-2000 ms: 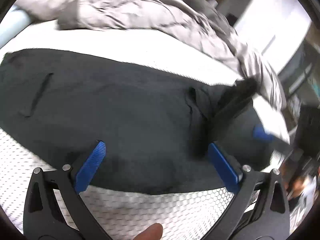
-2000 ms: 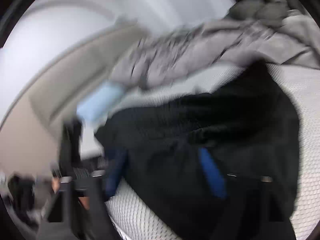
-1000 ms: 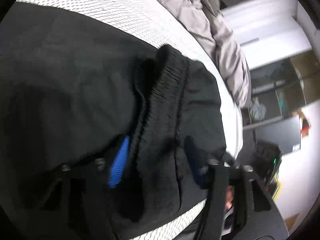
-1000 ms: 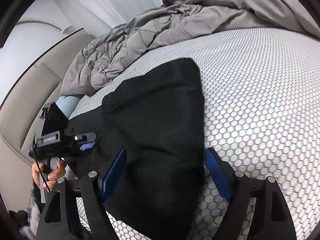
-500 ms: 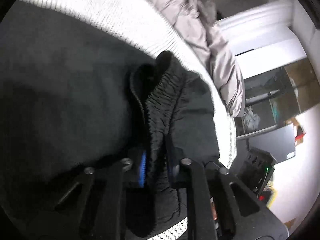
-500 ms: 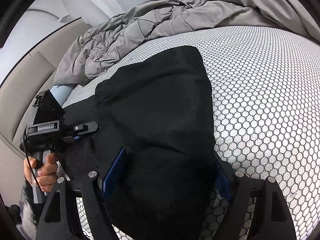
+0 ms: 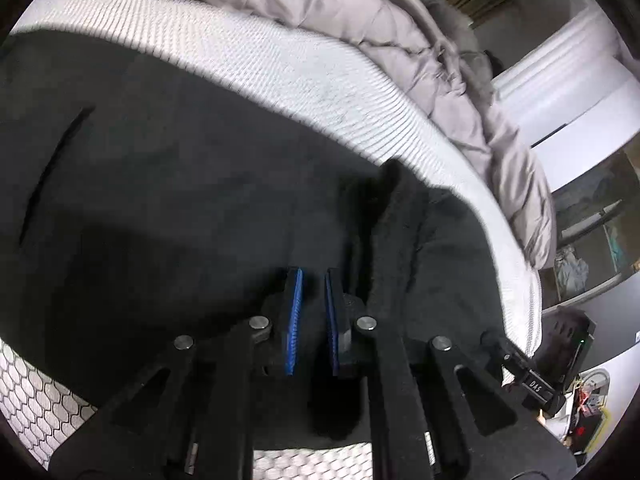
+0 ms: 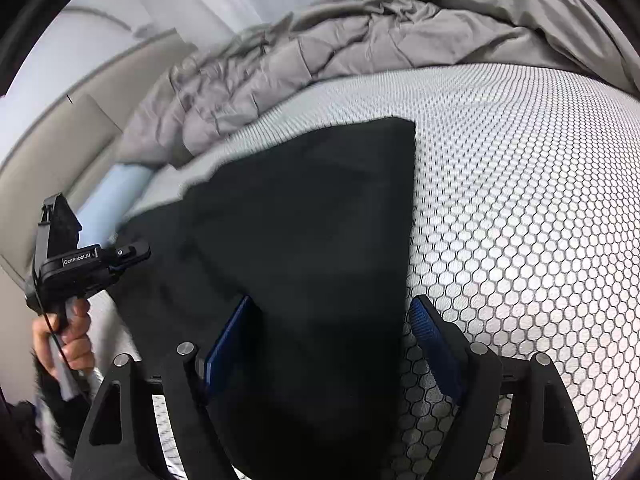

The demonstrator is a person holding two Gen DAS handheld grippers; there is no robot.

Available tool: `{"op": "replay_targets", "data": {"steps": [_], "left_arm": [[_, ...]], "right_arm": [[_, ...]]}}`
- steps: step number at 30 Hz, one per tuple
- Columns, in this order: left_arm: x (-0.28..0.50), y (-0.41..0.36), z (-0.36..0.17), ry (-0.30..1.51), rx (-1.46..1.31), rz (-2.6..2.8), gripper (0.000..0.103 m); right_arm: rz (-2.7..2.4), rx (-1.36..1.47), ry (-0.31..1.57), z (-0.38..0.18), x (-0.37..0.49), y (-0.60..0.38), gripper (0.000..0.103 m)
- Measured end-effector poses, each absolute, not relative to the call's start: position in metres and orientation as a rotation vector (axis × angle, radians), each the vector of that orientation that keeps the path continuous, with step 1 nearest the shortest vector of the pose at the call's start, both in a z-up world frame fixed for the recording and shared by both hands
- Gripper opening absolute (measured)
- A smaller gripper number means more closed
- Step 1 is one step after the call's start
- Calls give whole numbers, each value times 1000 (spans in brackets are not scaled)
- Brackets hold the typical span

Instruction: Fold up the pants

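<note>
Left wrist: left gripper [image 7: 313, 312] pads nearly together, just closed on a dark fold of the black pants [image 7: 168, 200]; bunched waistband ridge just right of the jaws. Pants spread over the white honeycomb mattress [image 7: 280, 68], grey duvet [image 7: 360, 12] behind.

Right wrist: right gripper [image 8: 332, 344] jaws wide, straddling the pants' folded edge, not pinching. Person's hand [image 8: 68, 340] grips the other tool's handle at left.

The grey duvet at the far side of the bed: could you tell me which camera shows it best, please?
The right wrist view: the grey duvet spreads sharp and well lit across the top, bunched beyond the black pants. The left wrist view shows only a crumpled strip curving down the upper right edge.
</note>
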State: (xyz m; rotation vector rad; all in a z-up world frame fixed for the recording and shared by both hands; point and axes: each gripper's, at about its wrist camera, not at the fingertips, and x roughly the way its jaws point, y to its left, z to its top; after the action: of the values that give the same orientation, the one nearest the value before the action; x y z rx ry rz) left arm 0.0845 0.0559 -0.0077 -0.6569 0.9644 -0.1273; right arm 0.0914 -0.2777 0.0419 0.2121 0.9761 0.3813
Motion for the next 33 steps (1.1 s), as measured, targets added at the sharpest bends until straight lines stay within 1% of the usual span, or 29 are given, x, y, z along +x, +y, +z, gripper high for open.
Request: {"op": "replay_targets", "data": {"steps": [4, 6, 7, 8, 11, 13, 14, 16, 17, 18, 20, 21, 24, 27, 31, 33], "left_arm": [[71, 50, 6, 921, -609, -199, 10], [70, 43, 15, 888, -594, -227, 22], [70, 42, 17, 878, -596, -241, 36], [70, 41, 18, 878, -604, -260, 45], [91, 32, 12, 936, -637, -323, 48], [105, 32, -6, 983, -664, -309, 48], [112, 30, -17, 1013, -707, -310, 48], [120, 28, -30, 1015, -760, -337, 48], [124, 25, -34, 1014, -764, -346, 46], [125, 22, -33, 1013, -768, -355, 31], [127, 17, -33, 997, -795, -359, 17], [126, 16, -32, 981, -793, -351, 13], [120, 12, -20, 935, -778, -344, 9], [112, 12, -4, 883, -768, -344, 8], [103, 30, 7, 831, -780, -271, 8], [106, 39, 2, 856, -728, -153, 10]], "right_arm": [[391, 241, 957, 48, 80, -293, 82], [391, 286, 938, 52, 73, -308, 82], [386, 316, 937, 52, 71, -316, 82], [380, 337, 936, 51, 70, -322, 82], [360, 368, 952, 47, 74, -331, 82], [349, 366, 955, 44, 77, -330, 82], [356, 361, 954, 43, 80, -327, 82], [373, 352, 960, 40, 84, -321, 82], [380, 346, 965, 39, 86, -318, 82], [387, 338, 972, 37, 88, -315, 82], [395, 312, 977, 34, 93, -307, 82], [395, 298, 981, 33, 95, -303, 82], [394, 262, 985, 31, 98, -292, 82], [402, 246, 978, 35, 99, -284, 81], [434, 262, 947, 47, 92, -286, 82], [439, 258, 931, 52, 86, -292, 82]]}}
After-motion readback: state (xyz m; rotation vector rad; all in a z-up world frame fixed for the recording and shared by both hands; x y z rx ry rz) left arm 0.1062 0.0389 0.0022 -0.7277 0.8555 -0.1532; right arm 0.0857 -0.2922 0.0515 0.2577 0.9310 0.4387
